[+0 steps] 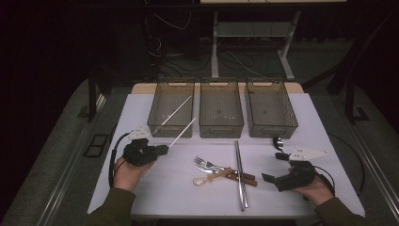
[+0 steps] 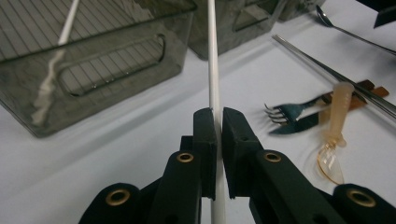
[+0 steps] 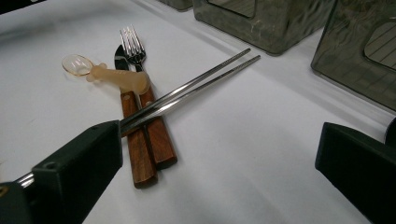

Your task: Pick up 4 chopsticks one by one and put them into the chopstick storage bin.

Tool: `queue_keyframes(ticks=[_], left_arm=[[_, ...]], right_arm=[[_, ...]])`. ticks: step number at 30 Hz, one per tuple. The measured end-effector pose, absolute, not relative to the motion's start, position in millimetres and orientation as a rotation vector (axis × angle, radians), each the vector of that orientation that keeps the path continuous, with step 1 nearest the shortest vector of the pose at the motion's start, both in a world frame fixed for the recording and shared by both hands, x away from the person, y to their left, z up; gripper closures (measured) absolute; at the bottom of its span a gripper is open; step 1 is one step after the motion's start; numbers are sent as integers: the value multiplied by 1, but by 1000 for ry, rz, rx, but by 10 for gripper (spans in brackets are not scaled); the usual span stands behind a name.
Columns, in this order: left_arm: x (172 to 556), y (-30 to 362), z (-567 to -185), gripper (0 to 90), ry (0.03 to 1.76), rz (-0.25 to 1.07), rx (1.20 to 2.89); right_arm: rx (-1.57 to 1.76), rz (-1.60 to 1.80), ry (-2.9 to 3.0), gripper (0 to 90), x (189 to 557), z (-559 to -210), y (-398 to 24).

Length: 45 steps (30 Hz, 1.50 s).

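Three grey bins (image 1: 221,113) are lined up on the table (image 1: 155,188) | left bin (image 1: 171,110): one white chopstick (image 1: 176,112) inside | a second white chopstick (image 2: 214,70) is pinched by the left tool (image 2: 219,135), just before the left bin | right tool (image 1: 277,178) is held spread, right of the steel chopsticks (image 1: 240,174)
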<state>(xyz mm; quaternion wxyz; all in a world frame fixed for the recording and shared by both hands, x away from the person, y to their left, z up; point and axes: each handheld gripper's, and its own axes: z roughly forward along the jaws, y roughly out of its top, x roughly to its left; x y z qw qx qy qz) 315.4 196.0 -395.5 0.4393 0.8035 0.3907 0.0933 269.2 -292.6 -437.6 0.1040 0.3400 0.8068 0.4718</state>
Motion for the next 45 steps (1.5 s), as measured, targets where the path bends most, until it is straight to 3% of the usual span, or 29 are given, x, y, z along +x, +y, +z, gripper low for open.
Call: queue_keyframes(ticks=[23,45], left_arm=[[348,200,-372,844,987,289,1910],[411,192,-340,844,1037,381,1900]], right_arm=[[1018,1393,2374,8,269,-439,-294],[1025,1400,2368,8,269,-438,-295]])
